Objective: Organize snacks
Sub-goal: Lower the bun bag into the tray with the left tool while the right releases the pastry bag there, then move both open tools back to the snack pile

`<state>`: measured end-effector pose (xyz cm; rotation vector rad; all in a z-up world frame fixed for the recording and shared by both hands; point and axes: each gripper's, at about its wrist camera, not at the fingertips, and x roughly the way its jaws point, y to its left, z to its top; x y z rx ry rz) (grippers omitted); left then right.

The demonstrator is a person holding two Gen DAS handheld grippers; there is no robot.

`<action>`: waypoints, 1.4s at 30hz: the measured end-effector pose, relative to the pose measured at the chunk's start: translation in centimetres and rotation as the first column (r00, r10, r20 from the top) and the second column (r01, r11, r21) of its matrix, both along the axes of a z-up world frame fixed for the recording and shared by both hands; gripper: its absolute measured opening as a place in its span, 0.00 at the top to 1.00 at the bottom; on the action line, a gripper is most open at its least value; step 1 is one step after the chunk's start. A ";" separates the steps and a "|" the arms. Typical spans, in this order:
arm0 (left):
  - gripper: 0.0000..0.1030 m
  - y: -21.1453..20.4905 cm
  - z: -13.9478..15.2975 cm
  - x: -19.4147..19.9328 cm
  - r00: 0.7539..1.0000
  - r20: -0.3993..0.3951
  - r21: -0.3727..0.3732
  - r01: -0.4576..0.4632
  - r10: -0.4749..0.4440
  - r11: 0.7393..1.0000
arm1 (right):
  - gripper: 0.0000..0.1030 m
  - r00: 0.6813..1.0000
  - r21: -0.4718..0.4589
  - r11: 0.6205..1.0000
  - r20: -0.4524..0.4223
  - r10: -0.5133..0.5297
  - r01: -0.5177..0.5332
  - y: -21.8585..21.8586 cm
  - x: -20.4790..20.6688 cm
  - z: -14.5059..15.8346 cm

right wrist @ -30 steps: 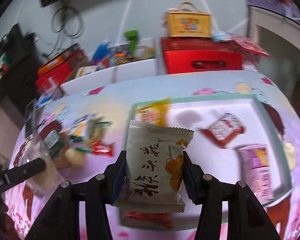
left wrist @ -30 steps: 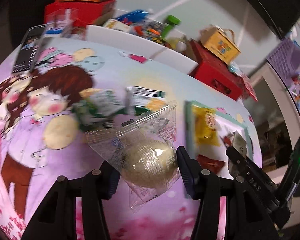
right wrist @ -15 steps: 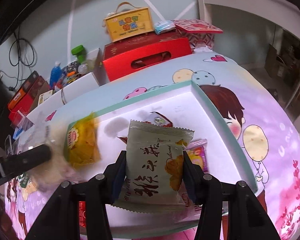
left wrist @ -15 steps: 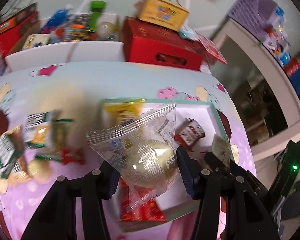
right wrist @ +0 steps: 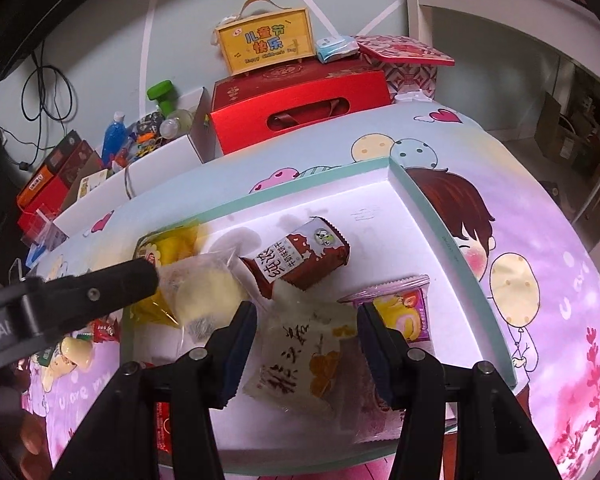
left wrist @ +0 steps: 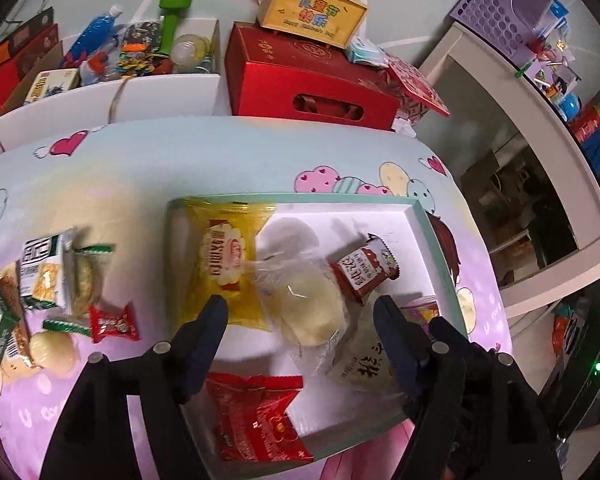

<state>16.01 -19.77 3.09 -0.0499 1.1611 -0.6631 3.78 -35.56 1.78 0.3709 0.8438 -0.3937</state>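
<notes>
Both grippers stand over the white tray (left wrist: 440, 248) with the green rim, which lies on the cartoon-printed tablecloth (left wrist: 148, 160) and serves as the collecting place for the snacks. The left gripper (left wrist: 300, 312) has its jaws opening; the clear bag with the pale round cake (left wrist: 308, 308) lies between them but free of both pads and looks blurred, so it is judged to be dropping or just landed, partly over the yellow packet (left wrist: 224, 264) and beside the brown packet (left wrist: 364, 272). The right gripper (right wrist: 306, 316) likewise has its jaws opening; the pale green packet (right wrist: 300, 364) with dark lettering sits tilted between them with a gap on each side, resting on the tray floor near the purple jelly cup (right wrist: 400, 312). Both tools point steeply down over the tray, which suits letting go from low height so the packets stay inside the rim. A red packet (left wrist: 256, 416) already lies at the near edge of the tray. Outstanding work: a cluster of loose snacks (left wrist: 52, 288), including a small red sweet (left wrist: 114, 322) and green-and-white packets, remains on the cloth to the left of the tray, apart from it. The red gift box (left wrist: 308, 80) and yellow case (left wrist: 312, 12) beyond the table are not part of the sorting.
</notes>
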 end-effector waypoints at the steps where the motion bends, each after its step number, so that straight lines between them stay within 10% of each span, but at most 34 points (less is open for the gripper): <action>1: 0.26 0.4 0.0 0.0 1.000 0.004 0.002 -0.008 0.008 1.000 | 0.38 1.000 0.000 1.000 -0.001 -0.001 0.001 0.0 0.0 0.0; 10: 0.08 4.7 -1.6 0.2 0.988 0.090 0.109 -0.134 0.125 0.985 | 0.00 0.999 0.013 1.000 -0.048 -0.025 0.026 -0.4 0.4 -1.0; 29: 0.08 12.3 -2.3 -0.6 0.960 0.181 0.145 -0.243 0.215 0.959 | 0.00 0.999 -0.051 0.998 0.007 0.040 -0.040 2.6 1.3 0.0; 42: 0.08 23.6 0.2 -0.3 0.868 0.226 0.096 -0.471 0.441 0.877 | 0.00 0.969 0.000 0.974 0.102 0.224 -0.225 9.6 3.7 1.3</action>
